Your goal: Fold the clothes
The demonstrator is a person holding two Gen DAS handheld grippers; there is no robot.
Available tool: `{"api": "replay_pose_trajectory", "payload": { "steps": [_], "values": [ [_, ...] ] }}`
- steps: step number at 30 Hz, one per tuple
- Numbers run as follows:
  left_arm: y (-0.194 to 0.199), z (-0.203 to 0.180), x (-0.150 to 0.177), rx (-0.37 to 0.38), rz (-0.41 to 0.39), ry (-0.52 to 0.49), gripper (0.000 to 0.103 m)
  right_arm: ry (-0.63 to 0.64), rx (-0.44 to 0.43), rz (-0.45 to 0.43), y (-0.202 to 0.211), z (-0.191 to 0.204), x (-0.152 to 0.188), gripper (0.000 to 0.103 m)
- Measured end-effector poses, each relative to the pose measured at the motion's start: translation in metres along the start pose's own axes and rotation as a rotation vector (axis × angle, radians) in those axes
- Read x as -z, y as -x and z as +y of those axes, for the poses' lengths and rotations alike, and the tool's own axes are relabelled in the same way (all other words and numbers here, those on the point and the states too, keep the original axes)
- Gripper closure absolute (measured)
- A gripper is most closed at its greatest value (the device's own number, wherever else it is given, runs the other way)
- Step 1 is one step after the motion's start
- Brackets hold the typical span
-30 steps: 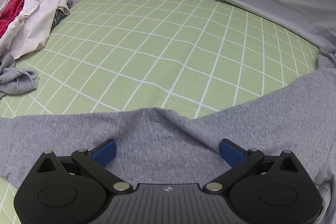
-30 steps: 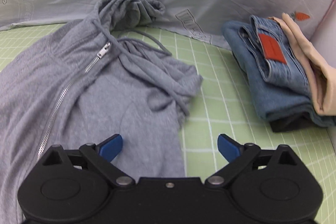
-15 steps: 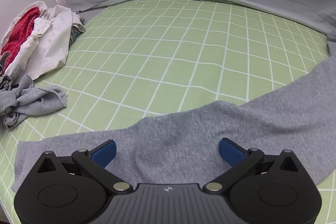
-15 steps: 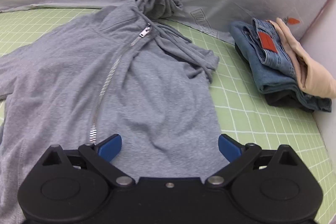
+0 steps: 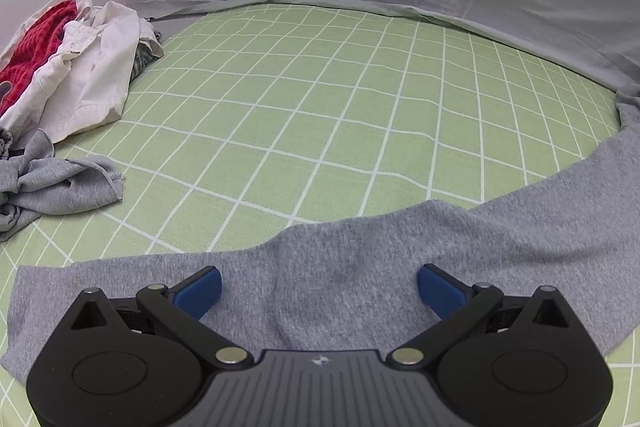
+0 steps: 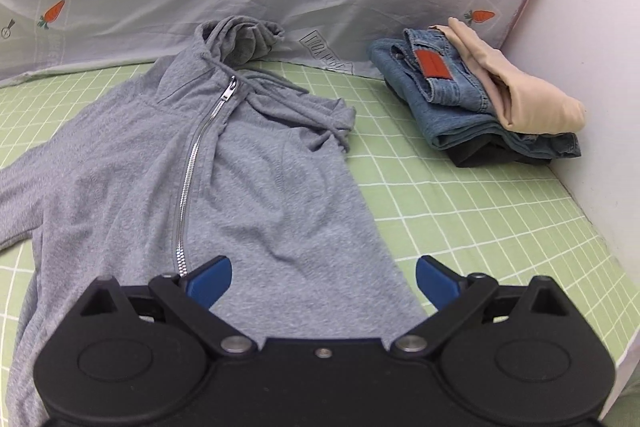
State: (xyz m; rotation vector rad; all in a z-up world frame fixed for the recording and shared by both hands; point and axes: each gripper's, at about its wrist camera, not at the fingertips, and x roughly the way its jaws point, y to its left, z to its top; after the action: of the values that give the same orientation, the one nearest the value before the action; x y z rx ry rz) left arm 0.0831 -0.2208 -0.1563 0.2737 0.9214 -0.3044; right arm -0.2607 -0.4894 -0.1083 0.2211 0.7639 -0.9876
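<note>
Now grey hoodie (image 6: 260,187) spread flat, left claw (image 5: 318,287) apart, right claw (image 6: 323,279) apart.

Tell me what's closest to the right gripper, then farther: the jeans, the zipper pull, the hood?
Judged from the right gripper in its own view:
1. Zipper pull, ahead, slightly left.
2. Hood, behind it, against the sheet.
3. Jeans, far right; close to the hood's distance, hard to rank.

right gripper (image 6: 323,277): jaws wide apart, empty | grey zip hoodie (image 6: 256,187): spread beneath | folded jeans (image 6: 452,99): far right

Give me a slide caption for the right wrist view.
Open right hand-held gripper over a grey zip hoodie.
</note>
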Motion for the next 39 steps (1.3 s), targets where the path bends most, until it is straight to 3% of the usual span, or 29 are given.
{"api": "replay_pose_trajectory", "payload": {
  "steps": [3, 6, 13, 18, 20, 21, 23, 24, 25, 26, 29, 34, 39],
  "values": [
    [0.017, -0.014, -0.001, -0.054, -0.005, -0.07, 0.01, -0.012, -0.029, -0.087, 0.016, -0.02, -0.01, 0.001],
    [0.053, -0.027, 0.009, 0.026, -0.052, -0.044, 0.009, 0.029, -0.057, -0.138, 0.018, -0.033, -0.008, 0.001],
    [0.092, -0.089, 0.076, 0.275, 0.033, -0.069, 0.009, 0.061, -0.191, -0.001, -0.011, -0.063, 0.042, 0.002],
    [0.12, -0.133, 0.123, 0.453, 0.095, -0.087, 0.01, 0.089, -0.227, 0.07, -0.016, -0.075, 0.071, 0.007],
    [0.13, -0.151, 0.141, 0.521, 0.119, -0.093, 0.012, 0.07, -0.24, 0.092, -0.019, -0.082, 0.075, 0.014],
    [0.13, -0.154, 0.143, 0.514, 0.122, -0.086, 0.024, 0.06, -0.252, 0.103, -0.021, -0.085, 0.076, 0.017],
    [0.13, -0.16, 0.147, 0.501, 0.128, -0.072, 0.038, 0.031, -0.286, 0.124, -0.025, -0.09, 0.077, 0.03],
    [0.129, -0.162, 0.147, 0.503, 0.132, -0.071, 0.052, 0.015, -0.304, 0.129, -0.026, -0.092, 0.077, 0.035],
    [0.129, -0.163, 0.147, 0.504, 0.136, -0.069, 0.076, 0.009, -0.315, 0.126, -0.025, -0.092, 0.078, 0.042],
    [0.131, -0.163, 0.148, 0.504, 0.139, -0.06, 0.082, 0.016, -0.318, 0.123, -0.024, -0.09, 0.079, 0.051],
    [0.138, -0.159, 0.148, 0.479, 0.134, -0.053, 0.085, 0.06, -0.335, 0.116, -0.018, -0.08, 0.081, 0.064],
    [0.14, -0.121, 0.143, 0.384, 0.133, 0.021, 0.085, 0.096, -0.427, 0.13, -0.009, -0.067, 0.082, 0.065],
    [0.145, -0.092, 0.13, 0.38, 0.141, 0.084, 0.076, 0.011, -0.399, 0.083, -0.016, -0.08, 0.06, 0.038]
  ]
}}
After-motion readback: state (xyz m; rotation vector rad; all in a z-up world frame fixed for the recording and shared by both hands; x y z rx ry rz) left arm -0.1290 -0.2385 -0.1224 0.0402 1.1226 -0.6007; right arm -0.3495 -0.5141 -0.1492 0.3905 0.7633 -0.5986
